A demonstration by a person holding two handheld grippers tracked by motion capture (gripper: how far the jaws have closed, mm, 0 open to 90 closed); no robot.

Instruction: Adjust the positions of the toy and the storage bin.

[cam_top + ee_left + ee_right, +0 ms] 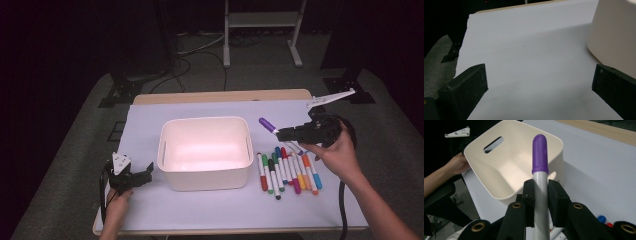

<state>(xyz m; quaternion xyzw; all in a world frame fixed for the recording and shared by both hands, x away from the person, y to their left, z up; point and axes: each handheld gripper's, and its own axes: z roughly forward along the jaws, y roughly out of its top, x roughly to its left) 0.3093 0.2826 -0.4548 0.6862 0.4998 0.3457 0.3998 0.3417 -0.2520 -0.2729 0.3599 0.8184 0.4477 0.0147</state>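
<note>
— Where does it stand?

— My right gripper (286,134) is clamped on the purple-capped marker (269,125), jaws pressed against its white barrel just below the cap. The marker is off the table, held in the air between the row of markers (287,172) and the right wall of the bin (204,181), cap pointing toward the bin.

— And your other tool?

— My left gripper (143,173) rests low at the bin's left front corner, jaws spread wide with nothing between them.

— How do I do the drop well?

— I judge the job is to get this marker into the bin. I'd carry the cap past the rim until most of the barrel hangs over the cavity, tip it downward, then release, so it slides in rather than seesawing on the edge. The left tool sits near enough to steady the bin if it gets nudged.

— How will things handle?

— The barrel is a smooth, glossy plastic cylinder, so it could twist or slip in flat pads; the grip sits far from the cap end, so I'd keep the motion slow. The bin is matte cream plastic with rounded corners, tapered walls and a slotted handle, and looks light. The table cover (200,210) is a plain pale sheet, likely slick.
</note>
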